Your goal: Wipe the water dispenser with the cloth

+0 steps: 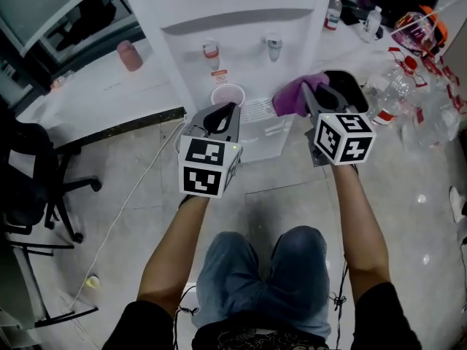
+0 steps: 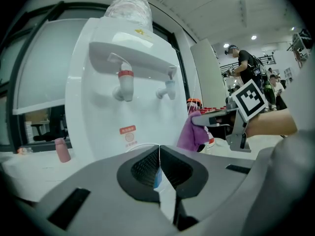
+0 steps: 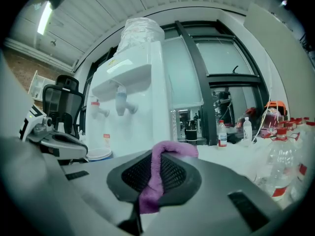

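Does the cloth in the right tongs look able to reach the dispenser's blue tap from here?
Probably yes: the right tongs, shut on the purple cloth, sit close to the blue tap with nothing between them; the white cup stands aside.

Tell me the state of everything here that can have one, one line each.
Left gripper: shut, empty.
Right gripper: shut on the purple terry cloth.
Purple terry cloth: bunched, hanging from the right gripper.
White water dispenser: upright.
Red-capped tap, blue-capped tap: no water running.
White round cup: upright below the red-capped tap.
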A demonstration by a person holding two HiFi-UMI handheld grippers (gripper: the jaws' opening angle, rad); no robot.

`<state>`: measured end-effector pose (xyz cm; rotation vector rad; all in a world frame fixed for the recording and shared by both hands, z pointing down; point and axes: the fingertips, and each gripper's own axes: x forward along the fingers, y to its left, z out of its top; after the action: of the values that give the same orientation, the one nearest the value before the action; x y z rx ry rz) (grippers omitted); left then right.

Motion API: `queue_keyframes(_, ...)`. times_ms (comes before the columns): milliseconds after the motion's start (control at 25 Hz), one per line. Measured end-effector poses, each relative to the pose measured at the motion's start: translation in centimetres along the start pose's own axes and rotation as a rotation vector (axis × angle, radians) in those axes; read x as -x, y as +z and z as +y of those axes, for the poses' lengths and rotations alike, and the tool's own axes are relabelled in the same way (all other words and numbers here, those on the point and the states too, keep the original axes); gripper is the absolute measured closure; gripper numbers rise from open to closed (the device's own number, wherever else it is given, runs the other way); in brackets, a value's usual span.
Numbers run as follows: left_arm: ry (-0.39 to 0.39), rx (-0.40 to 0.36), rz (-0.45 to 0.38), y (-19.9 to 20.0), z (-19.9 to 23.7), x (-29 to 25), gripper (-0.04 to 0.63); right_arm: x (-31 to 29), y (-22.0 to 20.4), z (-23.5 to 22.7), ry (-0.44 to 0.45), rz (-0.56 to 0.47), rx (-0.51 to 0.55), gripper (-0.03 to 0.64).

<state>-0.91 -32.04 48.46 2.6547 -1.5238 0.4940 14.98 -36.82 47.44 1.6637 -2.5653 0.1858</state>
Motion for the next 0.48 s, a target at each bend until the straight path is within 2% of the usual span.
queue_keyframes(280,0.004,-0.02,-0.034,0.4,-0.2,1.0,0.569,0.1,-1.7,0.1,-0.008,0.015,0.007,0.584)
queue_keyframes(480,0.008,-0.017,-0.041,0.9,0.2,2.1,0.569,1.6,1.0,2.2,0.019,-0.033,0.035,0.584)
